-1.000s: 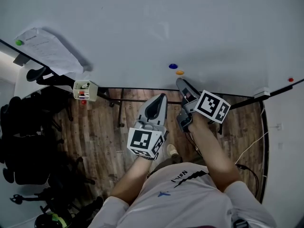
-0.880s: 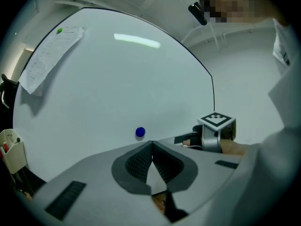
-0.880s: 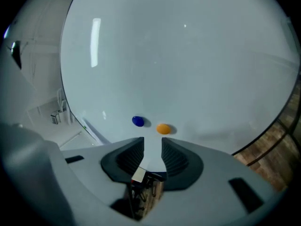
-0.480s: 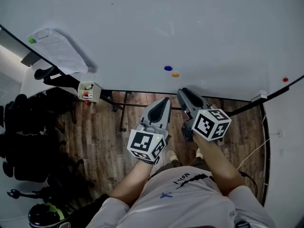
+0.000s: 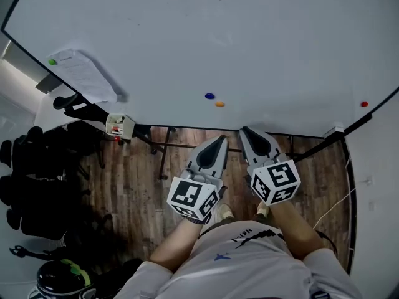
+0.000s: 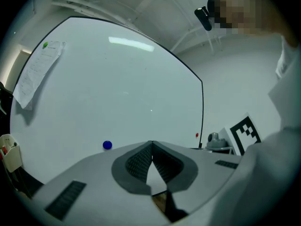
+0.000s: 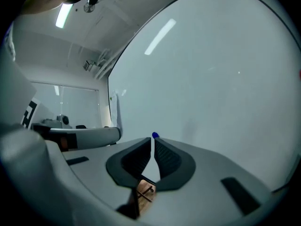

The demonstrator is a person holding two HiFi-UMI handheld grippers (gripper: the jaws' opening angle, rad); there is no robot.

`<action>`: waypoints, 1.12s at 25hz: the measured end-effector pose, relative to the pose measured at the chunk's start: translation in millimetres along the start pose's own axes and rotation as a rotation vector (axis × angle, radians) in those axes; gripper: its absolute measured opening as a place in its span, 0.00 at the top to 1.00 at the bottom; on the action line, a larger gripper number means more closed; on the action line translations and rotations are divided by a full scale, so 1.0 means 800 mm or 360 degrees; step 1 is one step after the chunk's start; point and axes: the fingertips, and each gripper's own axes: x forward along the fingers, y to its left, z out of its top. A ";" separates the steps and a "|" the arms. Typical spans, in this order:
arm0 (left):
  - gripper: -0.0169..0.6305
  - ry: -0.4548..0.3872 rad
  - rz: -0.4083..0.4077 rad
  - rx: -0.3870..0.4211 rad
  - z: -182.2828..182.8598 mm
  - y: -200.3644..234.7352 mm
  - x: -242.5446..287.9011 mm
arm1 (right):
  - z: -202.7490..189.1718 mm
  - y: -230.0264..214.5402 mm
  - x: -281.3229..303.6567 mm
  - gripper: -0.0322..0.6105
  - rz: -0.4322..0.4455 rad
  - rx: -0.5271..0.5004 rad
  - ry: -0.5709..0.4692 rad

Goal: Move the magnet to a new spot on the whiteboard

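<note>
On the whiteboard (image 5: 262, 36) a blue magnet (image 5: 209, 96) and an orange magnet (image 5: 219, 104) sit side by side near the lower edge. Only the blue magnet (image 6: 107, 145) (image 7: 154, 135) shows in the gripper views. My right gripper (image 5: 244, 130) (image 7: 153, 139) hangs below the board's edge, apart from both magnets. Its jaws are closing to a thin gap with nothing between them. My left gripper (image 5: 221, 138) (image 6: 152, 142) is beside it, shut and empty.
A paper sheet (image 5: 84, 76) is pinned by a green magnet (image 5: 52, 61) at the board's left. A red magnet (image 5: 364, 104) sits far right. A marker holder (image 5: 116, 125) hangs at the lower left edge. Dark chairs (image 5: 31, 185) stand on the wooden floor to the left.
My right gripper has drawn back from just below the orange magnet toward my body, and its jaws have narrowed. The left gripper has barely moved.
</note>
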 end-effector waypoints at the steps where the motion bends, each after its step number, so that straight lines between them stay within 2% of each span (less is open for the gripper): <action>1: 0.96 0.0000 -0.0004 0.0009 0.002 -0.007 0.003 | 0.004 -0.003 -0.006 0.90 -0.0002 -0.0023 -0.0006; 14: 0.95 -0.0039 -0.0016 0.0039 0.009 -0.070 0.028 | 0.029 -0.031 -0.049 0.91 0.0043 -0.0124 -0.0026; 28: 0.95 -0.0043 -0.0013 0.0045 0.004 -0.092 0.046 | 0.033 -0.049 -0.062 0.93 0.0064 -0.0132 -0.0034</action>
